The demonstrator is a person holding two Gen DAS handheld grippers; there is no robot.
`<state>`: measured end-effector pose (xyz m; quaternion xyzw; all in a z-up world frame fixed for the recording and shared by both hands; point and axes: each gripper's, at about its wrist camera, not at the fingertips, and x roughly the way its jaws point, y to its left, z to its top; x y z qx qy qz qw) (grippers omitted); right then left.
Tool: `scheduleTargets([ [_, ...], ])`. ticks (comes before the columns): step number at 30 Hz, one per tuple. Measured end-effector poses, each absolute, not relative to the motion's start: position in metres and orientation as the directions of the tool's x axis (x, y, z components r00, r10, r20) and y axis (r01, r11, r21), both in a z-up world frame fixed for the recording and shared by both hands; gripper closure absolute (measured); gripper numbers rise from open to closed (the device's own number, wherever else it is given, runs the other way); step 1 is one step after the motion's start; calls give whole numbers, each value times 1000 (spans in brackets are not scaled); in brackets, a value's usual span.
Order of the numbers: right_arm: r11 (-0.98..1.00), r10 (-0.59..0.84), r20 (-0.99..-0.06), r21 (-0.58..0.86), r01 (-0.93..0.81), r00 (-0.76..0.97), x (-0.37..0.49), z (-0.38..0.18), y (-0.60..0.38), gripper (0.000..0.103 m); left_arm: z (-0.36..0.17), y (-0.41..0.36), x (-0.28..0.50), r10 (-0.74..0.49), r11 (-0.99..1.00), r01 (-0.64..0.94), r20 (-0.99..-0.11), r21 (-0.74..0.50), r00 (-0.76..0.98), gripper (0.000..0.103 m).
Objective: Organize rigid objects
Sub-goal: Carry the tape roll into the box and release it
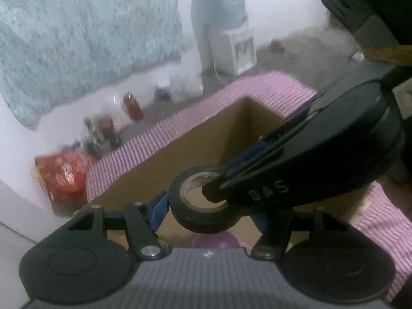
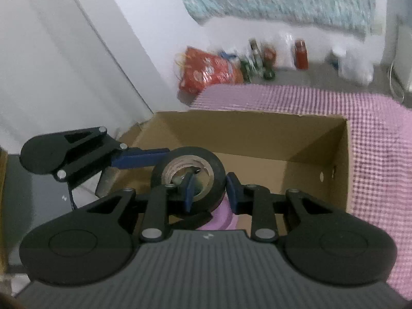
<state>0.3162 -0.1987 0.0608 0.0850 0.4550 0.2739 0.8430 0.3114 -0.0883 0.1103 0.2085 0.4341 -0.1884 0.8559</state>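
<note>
- The tape, a black roll with a pale core, hangs over the open box, tilted so its hole faces the right wrist camera.
- The right gripper is closed on the roll's wall: one blue finger sits inside the hole, the other presses on the outside.
- In the left wrist view the right gripper crosses from the right, its tip hooked through the tape.
- The left gripper brackets the roll; one blue finger touches its left side, the other is mostly hidden behind the right gripper. I cannot tell whether it actually clamps the tape.
- The box stands on a pink checked cloth.
- Something purple lies in the box under the roll.
- A red bag and bottles stand on the floor by the wall, blurred.
</note>
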Motion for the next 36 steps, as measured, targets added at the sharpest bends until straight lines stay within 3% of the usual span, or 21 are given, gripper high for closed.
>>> scheduleTargets([
  [14, 833, 548, -800, 497, -242, 245, 404, -33, -180, 76, 50, -73, 400, -22, 880, 455, -943, 140, 333, 36],
  [20, 835, 547, -802, 502, -226, 239, 410, -40, -172, 76, 44, -61, 412, -25, 912, 398, -956, 98, 292, 36],
  [29, 824, 566, -782, 538, -177, 260, 418, -49, -184, 76, 53, -62, 401, -17, 911, 392, -937, 129, 349, 31],
  [36, 800, 599, -728, 562, -211, 332, 391, -13, -204, 75, 88, -56, 380, -88, 918, 385, -901, 92, 426, 24],
])
